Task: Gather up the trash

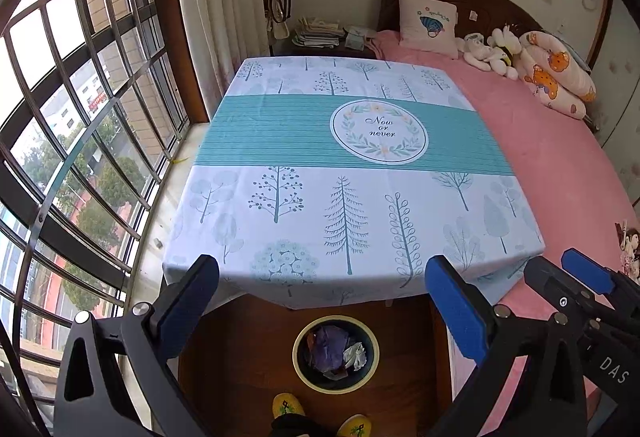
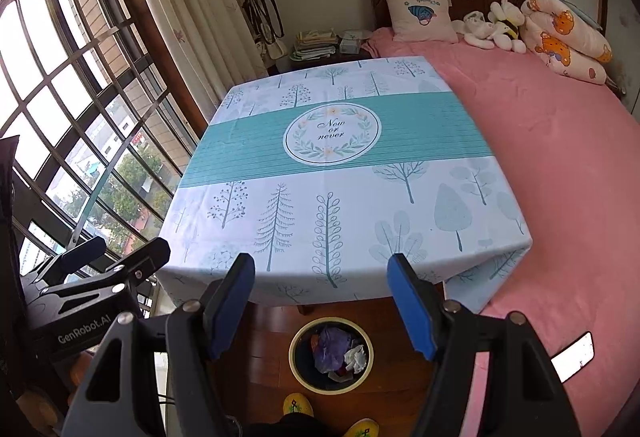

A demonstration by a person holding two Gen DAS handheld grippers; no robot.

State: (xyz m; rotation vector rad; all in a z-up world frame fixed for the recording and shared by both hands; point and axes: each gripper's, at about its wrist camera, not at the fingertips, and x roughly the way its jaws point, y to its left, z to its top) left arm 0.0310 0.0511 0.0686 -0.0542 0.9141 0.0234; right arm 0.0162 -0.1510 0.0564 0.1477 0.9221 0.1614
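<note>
1. Both grippers are held above the near edge of the table (image 1: 360, 197), which is covered by a tree-printed tablecloth (image 2: 340, 205). The left gripper (image 1: 324, 301) is seen with its jaws spread wide and nothing between them. The right gripper (image 2: 324, 297) is also seen wide open and empty.

2. The trash (image 1: 338, 351) is found already inside the round bin (image 1: 304, 373) on the wooden floor (image 1: 240, 349), just in front of the table and near the yellow slippers (image 1: 286, 405) of the person. A purple crumpled bag and white paper can be made out in it.

3. No loose trash is seen on the tablecloth, so the collecting is judged to be nearly finished or finished.

4. A risk is judged: if the grippers are lowered without care, the hanging cloth edge could be caught by a finger and pulled, or the bin could be knocked over and its content spilled.

5. The two grippers are close beside each other, so a collision between them is possible.

6. The space under the table is hidden by the cloth, and the floor beside the bed (image 2: 560, 177) is cut off. Trash lying there cannot be excluded. The bottom of the bin is dark and hard to make out.
</note>
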